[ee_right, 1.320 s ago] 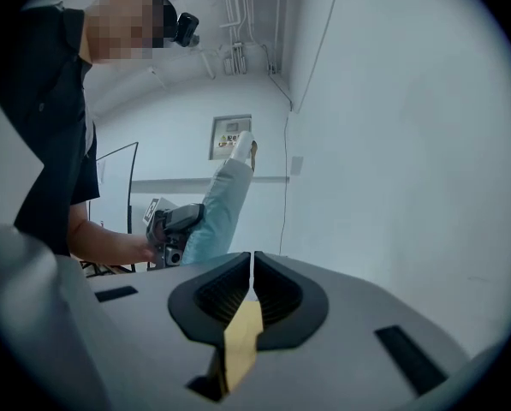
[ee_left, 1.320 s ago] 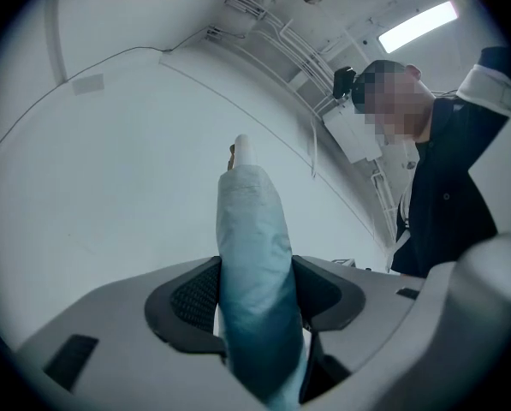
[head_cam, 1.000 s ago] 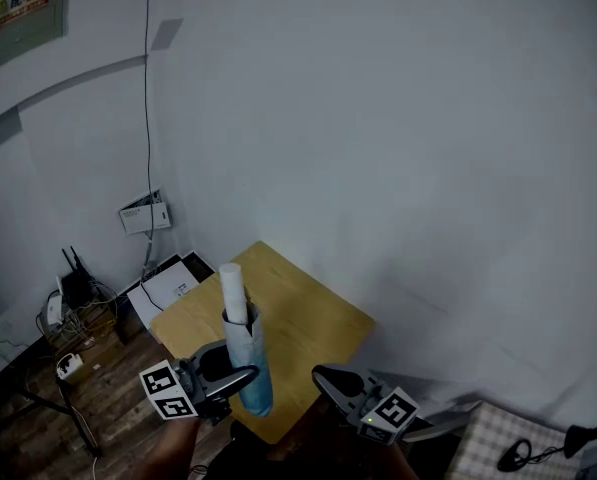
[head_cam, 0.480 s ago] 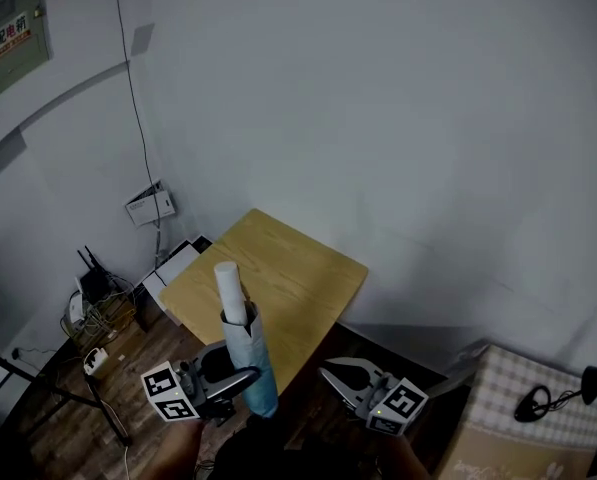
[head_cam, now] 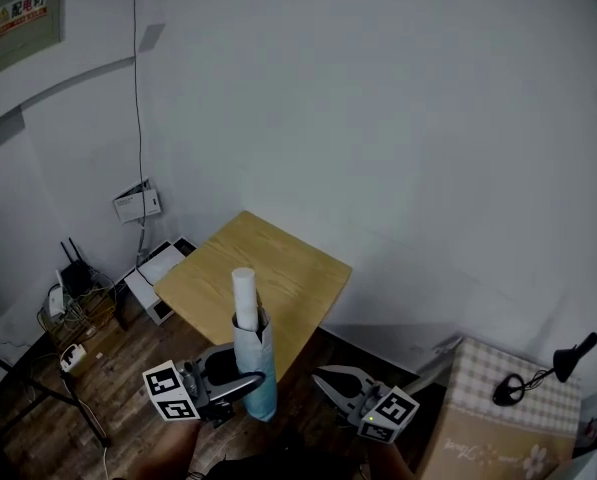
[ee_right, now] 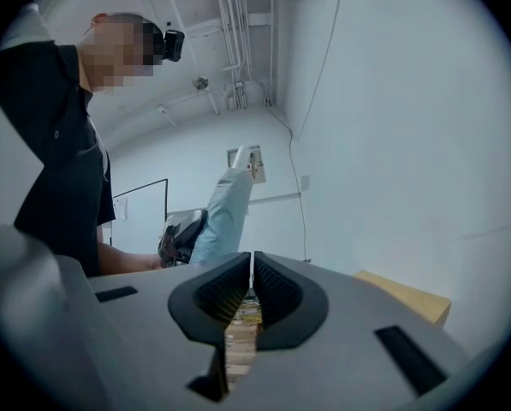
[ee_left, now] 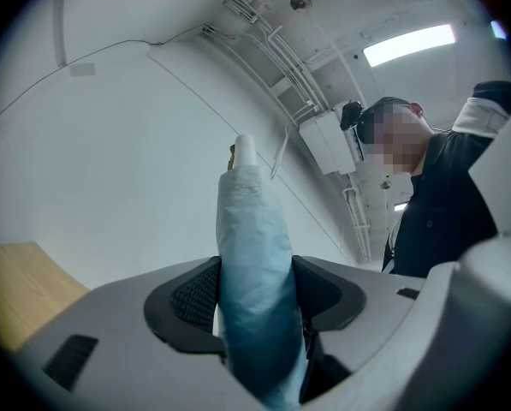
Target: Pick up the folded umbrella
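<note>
The folded umbrella (head_cam: 251,353) is a pale blue bundle with a white end sticking up. It stands nearly upright in my left gripper (head_cam: 250,380), whose pads press on its lower part. In the left gripper view the umbrella (ee_left: 253,255) fills the gap between the jaws of the left gripper (ee_left: 255,294). My right gripper (head_cam: 330,382) hovers to the right of it, apart from it. Seen from the right gripper (ee_right: 252,282), the jaws are shut with nothing between them, and the umbrella (ee_right: 222,212) leans at the left beyond them.
A small wooden table (head_cam: 278,263) stands against the white wall, just beyond both grippers. Routers and cables (head_cam: 68,308) and a white box (head_cam: 156,268) lie on the wood floor at the left. A cardboard box with a checked top (head_cam: 498,413) and a black lamp (head_cam: 563,360) are at the right.
Both grippers have drawn back from over the table's near corner and now hang above the floor in front of it. The umbrella stays in the left gripper.
</note>
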The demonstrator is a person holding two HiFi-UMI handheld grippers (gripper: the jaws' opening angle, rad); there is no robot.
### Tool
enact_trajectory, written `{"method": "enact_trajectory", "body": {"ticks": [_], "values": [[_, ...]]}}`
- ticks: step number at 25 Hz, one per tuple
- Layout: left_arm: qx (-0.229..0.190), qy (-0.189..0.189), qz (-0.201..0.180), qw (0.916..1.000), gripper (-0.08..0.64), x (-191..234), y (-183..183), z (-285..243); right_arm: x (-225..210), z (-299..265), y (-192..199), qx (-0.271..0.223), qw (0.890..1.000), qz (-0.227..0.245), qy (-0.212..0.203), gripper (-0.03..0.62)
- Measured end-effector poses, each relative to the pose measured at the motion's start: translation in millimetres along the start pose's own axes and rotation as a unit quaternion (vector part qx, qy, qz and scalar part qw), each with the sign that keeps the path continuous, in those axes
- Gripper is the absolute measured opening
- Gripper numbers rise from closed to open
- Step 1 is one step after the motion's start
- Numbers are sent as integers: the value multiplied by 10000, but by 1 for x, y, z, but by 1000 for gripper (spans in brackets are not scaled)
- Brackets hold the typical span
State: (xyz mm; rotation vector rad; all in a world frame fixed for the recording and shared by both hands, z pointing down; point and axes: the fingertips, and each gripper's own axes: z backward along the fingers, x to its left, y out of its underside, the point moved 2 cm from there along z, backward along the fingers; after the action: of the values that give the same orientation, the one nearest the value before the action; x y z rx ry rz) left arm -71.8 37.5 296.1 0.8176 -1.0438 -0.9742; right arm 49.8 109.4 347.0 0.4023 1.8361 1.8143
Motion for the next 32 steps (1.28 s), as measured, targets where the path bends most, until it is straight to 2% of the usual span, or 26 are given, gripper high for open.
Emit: {"method": "enact_trajectory", "body": {"ticks": [9, 14, 20, 23, 28, 32], "values": [[200, 69, -28, 9998, 264, -69, 3, 124, 123, -53, 30, 181, 9993, -339, 7, 26], [34, 173, 266, 9995, 264, -92, 15, 167, 166, -58, 46, 441, 9985, -309, 54, 26], [-121, 187, 306, 9993, 265, -115, 28, 176, 185, -43, 46, 649, 9977, -25, -206, 25], [-132, 113, 231, 9996, 265, -119, 27, 170, 189, -42, 37, 600, 9964, 110, -597, 20], [-269, -112, 360, 9989, 265, -134, 28, 169, 215, -21, 21, 295, 9914, 220, -1257, 20], [-79, -19, 206, 9998, 265, -143, 24, 146, 206, -3, 28, 224, 9915, 19, -1278, 20]]}}
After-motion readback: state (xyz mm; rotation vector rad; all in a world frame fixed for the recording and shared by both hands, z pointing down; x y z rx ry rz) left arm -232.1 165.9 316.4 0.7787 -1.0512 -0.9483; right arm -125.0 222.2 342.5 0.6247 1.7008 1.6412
